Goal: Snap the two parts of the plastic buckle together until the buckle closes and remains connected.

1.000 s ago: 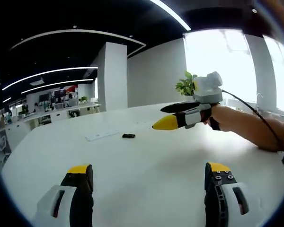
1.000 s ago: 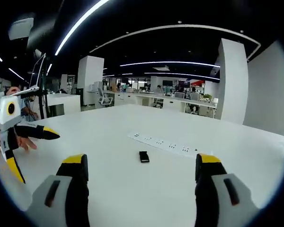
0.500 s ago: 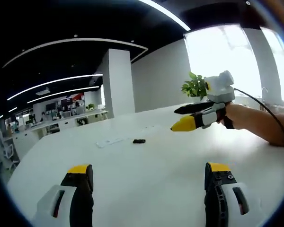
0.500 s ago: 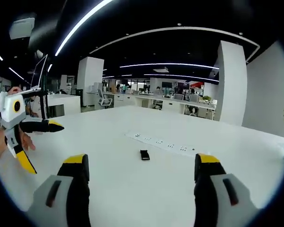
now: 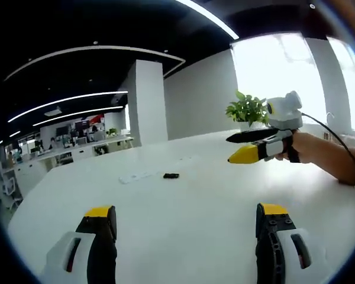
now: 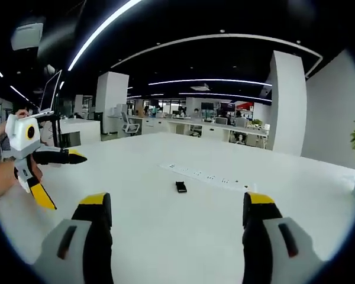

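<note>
The left gripper [image 5: 183, 231] hangs wide open and empty above the white table [image 5: 183, 201]. The buckle [image 6: 181, 187] lies well ahead beside a power strip [image 6: 207, 176]. The right gripper [image 6: 174, 228], equally spread, holds nothing; approaching carelessly could knock the small buckle away.

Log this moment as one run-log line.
left claw: open, empty | right claw: open, empty | buckle: on white table, beside power strip, untouched
</note>
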